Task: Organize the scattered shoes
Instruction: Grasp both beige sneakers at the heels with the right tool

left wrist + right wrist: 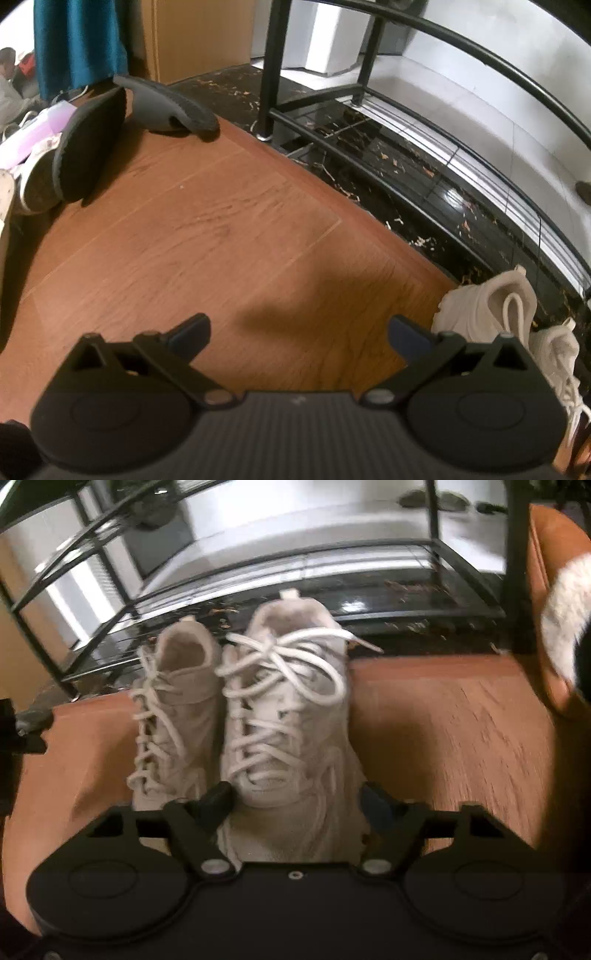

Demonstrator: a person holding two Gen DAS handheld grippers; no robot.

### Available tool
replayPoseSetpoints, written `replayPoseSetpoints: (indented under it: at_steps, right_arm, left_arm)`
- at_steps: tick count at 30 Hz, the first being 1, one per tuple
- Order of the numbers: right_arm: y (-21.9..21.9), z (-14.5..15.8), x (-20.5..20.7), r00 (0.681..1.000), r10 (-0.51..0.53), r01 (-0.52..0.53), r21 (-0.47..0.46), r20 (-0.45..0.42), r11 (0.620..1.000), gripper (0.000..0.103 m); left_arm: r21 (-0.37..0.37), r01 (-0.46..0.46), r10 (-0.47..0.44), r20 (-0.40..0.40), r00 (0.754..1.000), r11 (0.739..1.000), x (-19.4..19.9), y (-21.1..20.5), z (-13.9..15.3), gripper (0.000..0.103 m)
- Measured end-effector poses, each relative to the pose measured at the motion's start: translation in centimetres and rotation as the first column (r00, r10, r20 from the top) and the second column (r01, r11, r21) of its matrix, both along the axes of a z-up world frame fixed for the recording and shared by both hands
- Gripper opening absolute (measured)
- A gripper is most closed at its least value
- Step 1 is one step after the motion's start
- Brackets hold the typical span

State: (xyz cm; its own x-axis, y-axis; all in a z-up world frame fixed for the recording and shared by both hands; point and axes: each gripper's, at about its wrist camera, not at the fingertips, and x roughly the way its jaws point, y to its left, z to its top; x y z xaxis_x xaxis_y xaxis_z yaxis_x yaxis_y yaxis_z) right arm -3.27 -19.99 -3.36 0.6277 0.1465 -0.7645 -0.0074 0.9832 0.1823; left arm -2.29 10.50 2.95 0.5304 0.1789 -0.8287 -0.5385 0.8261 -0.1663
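ahead, bare wooden floor (pixel 207 236) runs far to the black metal shoe rack (pixel 461 162), dark slippers (pixel 92 147) far left. left tool (pixel 299 332) gapes wide, touching nothing. right tool (pixel 295 797) straddles the toe of a cream lace-up sneaker (pixel 284 709); grip unclear, its twin (pixel 173 701) just left.

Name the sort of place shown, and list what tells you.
Probably a home entryway: a black metal shoe rack against the wall, pale sneakers and dark slippers on a wooden floor.
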Motion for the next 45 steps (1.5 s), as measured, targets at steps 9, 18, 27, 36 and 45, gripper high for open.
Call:
replayPoseSetpoints:
  at_steps: [9,18,27,36,45]
  right_arm:
    - [-0.4,0.3,-0.2,0.998,-0.060,0.061,0.053,-0.019,0.997,0.064]
    - [-0.4,5.2,0.6,0.958,-0.045,-0.003,0.164,0.285,0.987,0.063]
    - [3.1,3.3,8.6,0.988,-0.027,0.016,0.073,0.154,0.997,0.063]
    - [6.2,-0.5,13.5,1.000,-0.011,0.013,-0.075,0.029,0.997,0.063]
    - [6.3,0.2,9.7,0.982,0.030,-0.016,-0.076,0.185,0.997,0.033]
  left_arm:
    - [-0.011,0.004,-0.004,-0.006,1.000,1.000,0.1,0.0,-0.1,0.102]
    - [0.012,0.022,-0.022,-0.004,1.000,1.000,0.1,-0.8,0.2,0.102]
    - [0.047,0.102,-0.100,-0.034,0.994,0.994,1.4,-2.1,-0.7,0.102]
    - [0.025,0.082,-0.080,-0.075,0.994,0.996,2.6,-2.0,-2.2,0.102]
    - [0.032,0.090,-0.087,-0.078,0.993,0.995,2.7,-2.2,-2.5,0.102]
